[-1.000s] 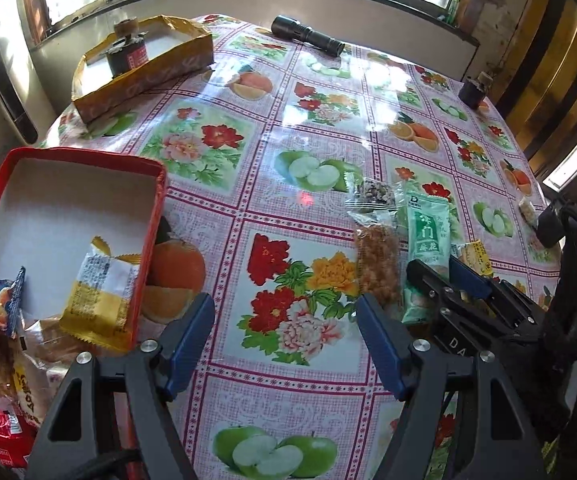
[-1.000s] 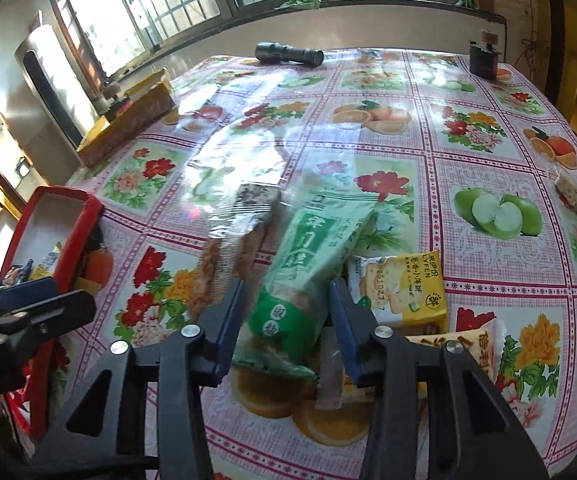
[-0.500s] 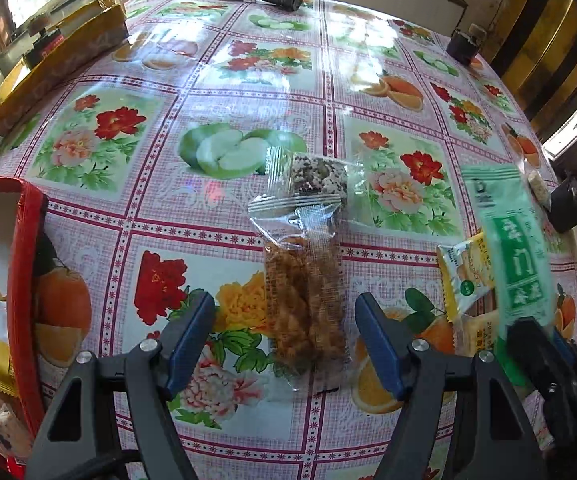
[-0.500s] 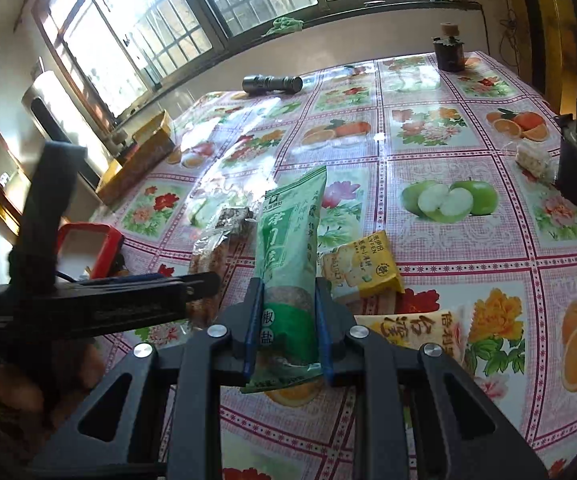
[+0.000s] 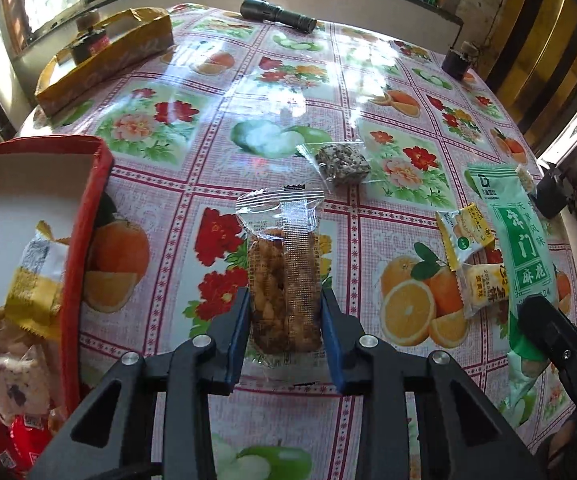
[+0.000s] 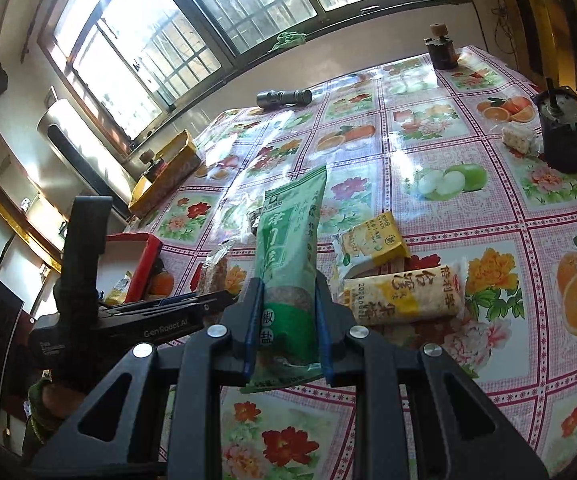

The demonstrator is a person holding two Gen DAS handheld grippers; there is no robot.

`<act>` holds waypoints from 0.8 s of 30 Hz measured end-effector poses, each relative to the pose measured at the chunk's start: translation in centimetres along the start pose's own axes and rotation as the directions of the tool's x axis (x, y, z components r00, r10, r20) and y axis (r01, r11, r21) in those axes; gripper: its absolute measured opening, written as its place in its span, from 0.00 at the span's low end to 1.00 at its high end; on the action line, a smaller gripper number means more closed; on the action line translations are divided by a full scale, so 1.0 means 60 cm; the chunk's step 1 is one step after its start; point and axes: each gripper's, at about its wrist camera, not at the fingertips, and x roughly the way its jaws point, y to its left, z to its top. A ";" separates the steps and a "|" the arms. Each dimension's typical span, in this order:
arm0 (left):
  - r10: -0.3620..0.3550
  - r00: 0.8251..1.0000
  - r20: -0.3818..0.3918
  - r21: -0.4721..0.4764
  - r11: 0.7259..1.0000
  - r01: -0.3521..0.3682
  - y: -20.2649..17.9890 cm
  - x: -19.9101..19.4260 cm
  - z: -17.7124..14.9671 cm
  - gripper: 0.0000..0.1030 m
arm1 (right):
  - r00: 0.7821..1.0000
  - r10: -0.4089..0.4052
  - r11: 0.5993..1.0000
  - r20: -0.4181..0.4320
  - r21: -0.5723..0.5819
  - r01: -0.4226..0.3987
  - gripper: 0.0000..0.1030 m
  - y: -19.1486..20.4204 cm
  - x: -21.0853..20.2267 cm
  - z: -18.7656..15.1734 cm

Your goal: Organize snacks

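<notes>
Blue-padded fingers of the left gripper (image 5: 284, 320) are clamped on a clear packet of fried brown snack (image 5: 282, 280), which stands up at the lower centre of the left wrist view with its crimped top toward the middle of the frame. Just above and right of that packet a small clear pack of dark seed brittle (image 5: 342, 164) lies on the flowered oilcloth table (image 5: 192, 128). At the left edge sits the red box (image 5: 84, 216), white inside, holding a yellow-and-white sachet (image 5: 36, 276) and, in the lower left corner, more wrapped snacks.

At the lower centre of the right wrist view, the right gripper (image 6: 288, 320) is closed on a long green packet (image 6: 290, 256) printed with white characters, gripped near its lower end and pointing up the frame. Just right of it two yellow packets rest on the cloth: a smaller biscuit pack (image 6: 372, 242) above and a longer roll (image 6: 404, 292) below, touching each other. The same green packet shows along the right edge of the left wrist view.

Farther out, a black flashlight (image 5: 278, 14) lies near the top of the left wrist frame, a yellow cardboard tray (image 5: 104, 60) sits at upper left with a dark jar inside, and a dark container (image 6: 560, 132) stands at the right edge of the right wrist view.
</notes>
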 end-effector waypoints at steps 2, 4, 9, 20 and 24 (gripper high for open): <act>0.020 1.000 0.022 -0.012 1.000 -0.020 0.005 -0.017 -0.007 0.32 | 1.000 0.008 1.000 -0.004 -0.006 -0.008 0.25 0.009 -0.001 -0.005; 0.055 0.997 0.049 -0.017 0.998 -0.054 0.009 -0.035 -0.015 0.32 | 1.000 0.014 1.000 -0.005 -0.012 -0.015 0.25 0.019 -0.004 -0.010; 0.112 0.988 0.108 -0.019 0.994 -0.110 0.017 -0.074 -0.034 0.32 | 0.999 0.039 0.998 0.006 -0.042 -0.039 0.25 0.049 -0.016 -0.019; 0.176 0.974 0.146 -0.058 0.984 -0.169 0.053 -0.101 -0.054 0.32 | 0.996 0.094 0.990 -0.008 -0.106 -0.095 0.25 0.120 -0.015 -0.046; 0.179 0.973 0.145 -0.069 0.983 -0.171 0.066 -0.104 -0.059 0.32 | 0.995 0.101 0.987 -0.016 -0.121 -0.102 0.25 0.136 -0.011 -0.051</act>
